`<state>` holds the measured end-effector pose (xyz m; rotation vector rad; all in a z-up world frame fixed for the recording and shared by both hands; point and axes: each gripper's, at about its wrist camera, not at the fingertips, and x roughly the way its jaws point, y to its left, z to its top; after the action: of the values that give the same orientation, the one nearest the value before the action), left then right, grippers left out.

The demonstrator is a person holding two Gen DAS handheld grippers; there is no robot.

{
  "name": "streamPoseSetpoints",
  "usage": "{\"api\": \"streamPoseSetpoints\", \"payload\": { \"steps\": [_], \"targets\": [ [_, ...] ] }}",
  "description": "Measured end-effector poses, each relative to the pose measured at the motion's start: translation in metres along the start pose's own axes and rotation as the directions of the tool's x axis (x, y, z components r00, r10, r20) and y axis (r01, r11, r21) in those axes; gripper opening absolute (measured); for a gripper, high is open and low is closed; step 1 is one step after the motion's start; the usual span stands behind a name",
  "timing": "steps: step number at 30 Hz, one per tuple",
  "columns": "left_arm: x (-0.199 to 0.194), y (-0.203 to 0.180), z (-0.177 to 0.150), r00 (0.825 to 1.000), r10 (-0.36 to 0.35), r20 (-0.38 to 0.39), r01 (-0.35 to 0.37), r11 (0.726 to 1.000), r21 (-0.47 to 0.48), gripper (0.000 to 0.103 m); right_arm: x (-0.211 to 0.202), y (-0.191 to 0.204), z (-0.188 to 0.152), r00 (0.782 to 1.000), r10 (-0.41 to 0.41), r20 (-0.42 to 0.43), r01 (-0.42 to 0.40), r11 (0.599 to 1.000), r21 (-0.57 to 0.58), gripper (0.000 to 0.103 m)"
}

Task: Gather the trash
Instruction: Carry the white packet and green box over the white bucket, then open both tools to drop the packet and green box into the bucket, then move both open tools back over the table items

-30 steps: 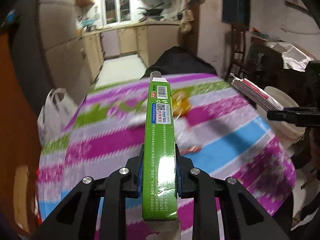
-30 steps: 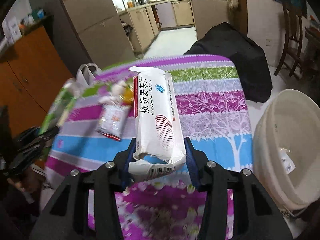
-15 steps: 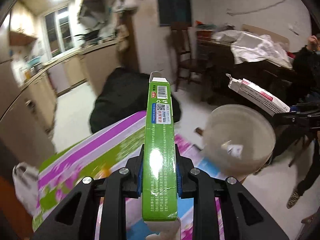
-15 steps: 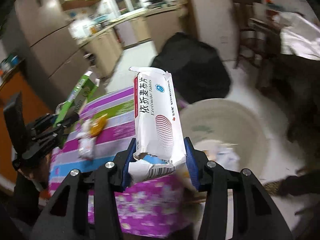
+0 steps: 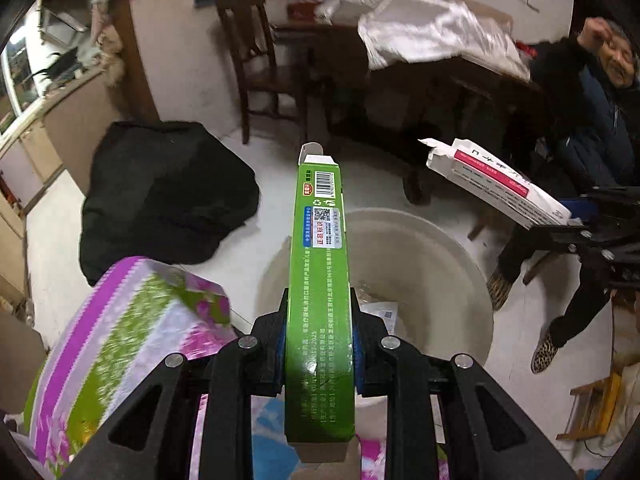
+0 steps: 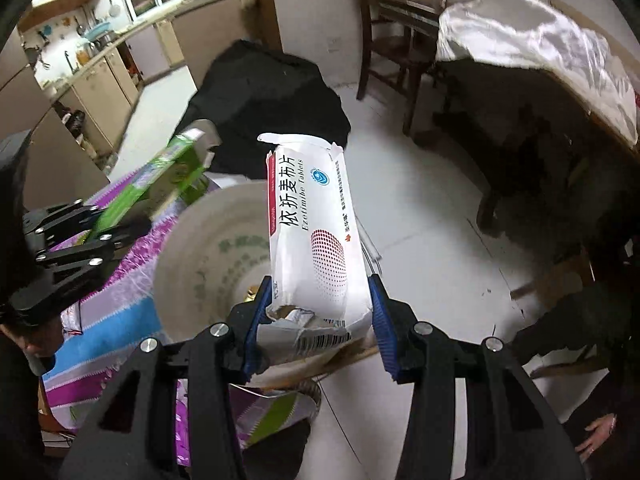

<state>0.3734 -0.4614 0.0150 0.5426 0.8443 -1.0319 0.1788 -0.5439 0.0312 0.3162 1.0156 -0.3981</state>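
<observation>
Green narrow cardboard carton (image 5: 320, 280): we held it clamped in our left gripper (image 5: 319, 344). White crumpled tablet box (image 6: 316, 236): clamped in our right gripper (image 6: 318, 312). Both hung above the beige plastic basin (image 5: 460, 264) beside the striped table (image 5: 120, 340).

We are in a lived-in home: kitchen counter (image 6: 132, 36) with cabinets at upper left, wooden chair (image 5: 256, 52) at top, cloth-covered table (image 5: 132, 332) at lower left, and what may be a washbasin (image 5: 436, 256) on tiled floor.
</observation>
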Motion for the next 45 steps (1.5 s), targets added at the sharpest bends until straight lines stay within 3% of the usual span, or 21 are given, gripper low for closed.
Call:
{"api": "streamPoseSetpoints", "payload": {
  "steps": [3,7,21,23,24,35,45],
  "targets": [
    [0.033,-0.006,0.001,0.998,-0.012,-0.054,0.011,1.000,-0.012,0.025,0.017,-0.001,-0.004,0.999,0.009,-0.043,-0.009,1.000,-0.006,0.045],
    [0.046,-0.004,-0.010,0.997,-0.016,-0.078,0.015,1.000,-0.014,0.025,0.028,-0.005,-0.006,0.997,0.016,-0.078,-0.018,1.000,-0.016,0.045],
    [0.041,0.005,-0.016,0.999,0.009,-0.051,-0.009,1.000,-0.015,0.027,0.043,0.014,0.001,0.991,0.085,-0.108,-0.089,0.996,-0.030,0.048],
    [0.040,0.008,-0.016,0.999,0.014,-0.037,-0.015,1.000,-0.027,0.039,0.047,0.013,0.003,0.991,0.078,-0.109,-0.083,0.996,-0.038,0.051],
    [0.039,0.009,-0.017,0.999,0.015,-0.033,-0.016,1.000,-0.027,0.039,0.048,0.014,0.003,0.991,0.068,-0.115,-0.073,0.997,-0.033,0.051],
    [0.037,0.012,-0.022,0.999,0.023,-0.035,-0.023,1.000,-0.012,0.040,0.058,0.015,0.003,0.989,0.037,-0.141,-0.043,0.998,-0.042,0.051],
    [0.026,0.012,-0.029,0.996,0.093,0.013,-0.093,0.996,-0.017,0.040,0.057,0.023,-0.002,0.993,-0.014,-0.119,0.005,0.997,-0.076,0.051]
  ]
}}
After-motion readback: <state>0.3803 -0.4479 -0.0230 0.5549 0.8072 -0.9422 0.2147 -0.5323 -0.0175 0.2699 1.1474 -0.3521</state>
